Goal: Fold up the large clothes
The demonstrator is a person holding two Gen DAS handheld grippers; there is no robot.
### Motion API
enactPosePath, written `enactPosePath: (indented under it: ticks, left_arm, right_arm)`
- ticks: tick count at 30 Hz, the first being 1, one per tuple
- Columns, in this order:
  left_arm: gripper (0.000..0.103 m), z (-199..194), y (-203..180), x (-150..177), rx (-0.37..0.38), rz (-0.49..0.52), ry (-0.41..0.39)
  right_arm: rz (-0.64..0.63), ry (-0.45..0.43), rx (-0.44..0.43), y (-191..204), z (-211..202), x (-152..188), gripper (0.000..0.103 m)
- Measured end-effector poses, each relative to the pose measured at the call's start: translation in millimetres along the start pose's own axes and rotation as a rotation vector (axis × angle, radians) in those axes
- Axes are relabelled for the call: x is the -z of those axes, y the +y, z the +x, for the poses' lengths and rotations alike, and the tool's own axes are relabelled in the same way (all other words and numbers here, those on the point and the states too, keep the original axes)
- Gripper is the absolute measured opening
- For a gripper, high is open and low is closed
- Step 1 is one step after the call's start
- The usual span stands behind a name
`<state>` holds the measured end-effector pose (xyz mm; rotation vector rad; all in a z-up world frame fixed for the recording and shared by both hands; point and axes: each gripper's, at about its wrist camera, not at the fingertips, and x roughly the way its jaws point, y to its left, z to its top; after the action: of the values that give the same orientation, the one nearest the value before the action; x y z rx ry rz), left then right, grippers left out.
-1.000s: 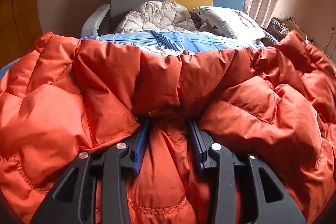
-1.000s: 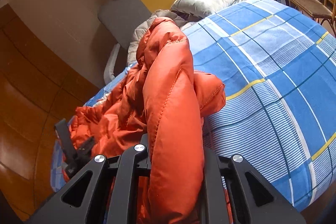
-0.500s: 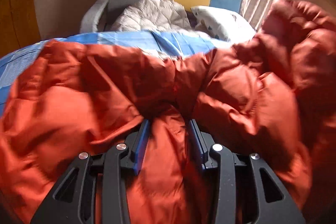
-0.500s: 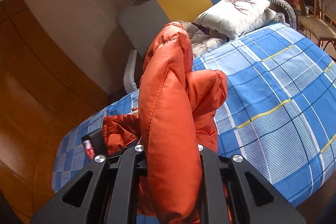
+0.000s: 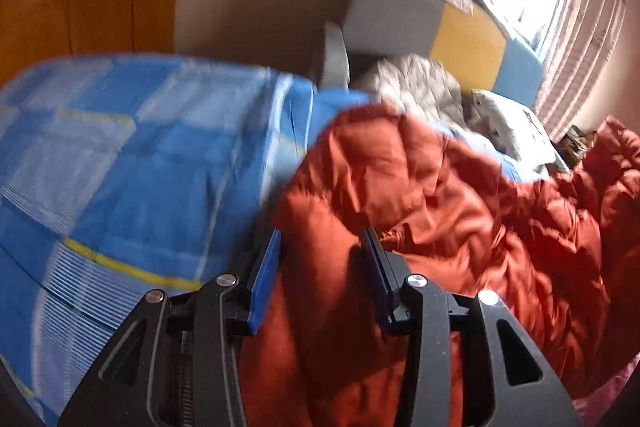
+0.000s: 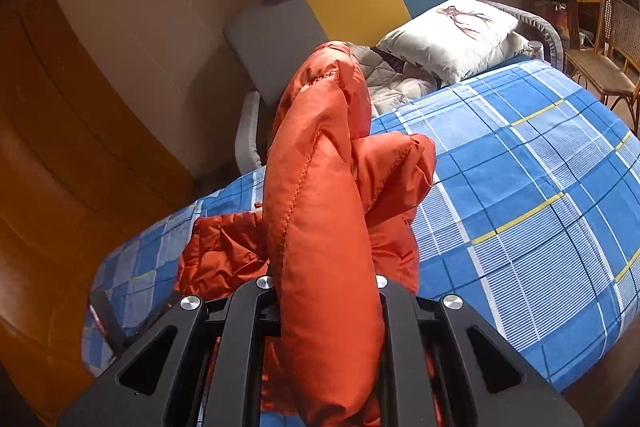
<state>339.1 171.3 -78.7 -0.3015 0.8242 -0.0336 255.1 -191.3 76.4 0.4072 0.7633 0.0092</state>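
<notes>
An orange quilted down jacket (image 5: 460, 211) lies bunched on a bed with a blue plaid cover (image 5: 132, 163). My left gripper (image 5: 322, 247) is shut on a thick fold of the jacket between its blue pads, low over the bed. My right gripper (image 6: 326, 287) is shut on another bunched part of the jacket (image 6: 320, 187), which stands up in a tall fold above the bed cover (image 6: 520, 187). The right gripper's fingertips are hidden by the fabric. The left gripper's black frame (image 6: 108, 323) shows at the lower left of the right wrist view.
A grey, yellow and blue sofa (image 6: 340, 3) stands behind the bed with a grey quilted garment (image 6: 392, 79) and a white pillow (image 6: 452, 31) on it. A wooden wardrobe (image 6: 60, 147) is at left. A rattan chair (image 6: 612, 59) and desk stand at right.
My left gripper has swung left and up with its fold, uncovering the blue bed cover at left. My right gripper has lifted its fold a little and holds it upright.
</notes>
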Motion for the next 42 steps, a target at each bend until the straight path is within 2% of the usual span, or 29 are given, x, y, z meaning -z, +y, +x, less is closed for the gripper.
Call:
enactPosePath:
  ticks: [5, 16, 23, 30, 34, 36, 37, 40, 42]
  left_arm:
    - [0.031, 13, -1, 13, 0.053, 0.008, 0.029]
    - [0.028, 10, 9, 14, 0.119, -0.011, 0.042]
    - [0.027, 6, 20, 14, 0.164, -0.029, 0.054]
    - [0.029, -2, 29, 11, 0.201, -0.042, 0.051]
    - [0.03, -19, 44, 0, 0.288, -0.096, 0.024]
    - [0.03, -29, 48, -8, 0.378, -0.115, 0.008]
    - [0.031, -31, 48, -10, 0.409, -0.116, 0.006]
    - [0.059, -41, 40, -21, 0.5, -0.097, 0.0]
    - [0.064, -44, 29, -28, 0.554, -0.056, 0.013]
  right_arm:
    - [-0.038, 0.003, -0.008, 30, 6, 3, 0.013]
    - [-0.071, 0.068, -0.106, 103, 56, 33, 0.013]
    - [-0.048, 0.128, -0.193, 127, 89, 58, 0.013]
    - [-0.028, 0.16, -0.219, 136, 116, 78, 0.013]
    - [-0.037, 0.17, -0.225, 138, 131, 92, 0.013]
    - [-0.042, 0.175, -0.221, 138, 136, 95, 0.013]
    - [-0.045, 0.175, -0.217, 140, 138, 96, 0.013]
    - [-0.068, 0.174, -0.202, 143, 142, 101, 0.013]
    - [-0.081, 0.172, -0.194, 146, 142, 106, 0.013]
